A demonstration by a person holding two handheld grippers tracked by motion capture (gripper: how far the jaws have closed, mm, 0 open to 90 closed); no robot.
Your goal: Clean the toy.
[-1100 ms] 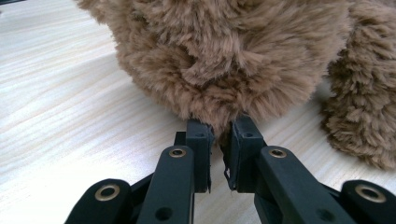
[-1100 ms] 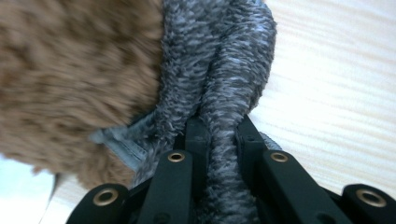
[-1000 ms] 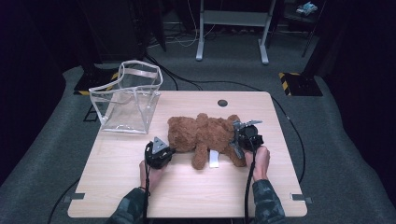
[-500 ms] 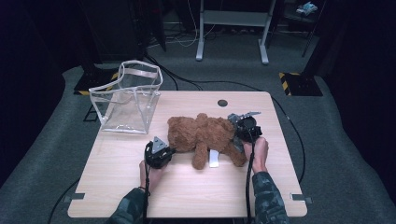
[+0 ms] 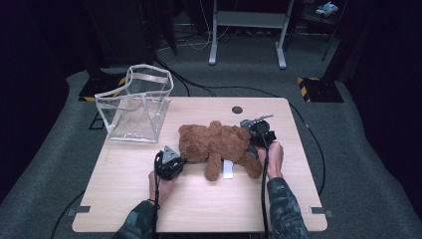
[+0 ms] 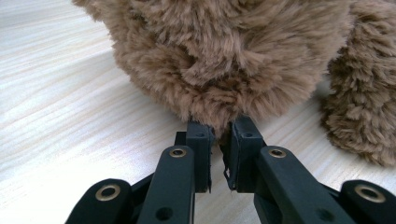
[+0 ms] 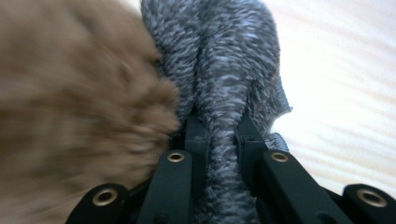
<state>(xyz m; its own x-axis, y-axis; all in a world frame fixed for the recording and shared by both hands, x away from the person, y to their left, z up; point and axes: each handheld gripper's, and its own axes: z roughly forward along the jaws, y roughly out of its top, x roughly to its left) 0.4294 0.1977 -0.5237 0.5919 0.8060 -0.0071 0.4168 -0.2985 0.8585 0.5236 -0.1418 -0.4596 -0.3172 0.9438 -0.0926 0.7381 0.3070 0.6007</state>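
Nearest, the left gripper point(image 5: 170, 163) at 7 o'clock is clenched on the fur of the brown teddy bear point(image 5: 217, 145); the right gripper point(image 5: 258, 133) at 3 o'clock grasps a grey fabric part point(image 7: 224, 84) of it. The bear lies mid-table, long axis 9 to 3. Its white tag point(image 5: 228, 169) is unreadable. Bare table point(image 5: 199, 209) lies near; the clear bag point(image 5: 135, 103) stands at 10 o'clock, at the edge.

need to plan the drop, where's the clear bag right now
In the high view the clear bag stands upright and open at the table's far left corner, up and left of the brown teddy bear and apart from it.
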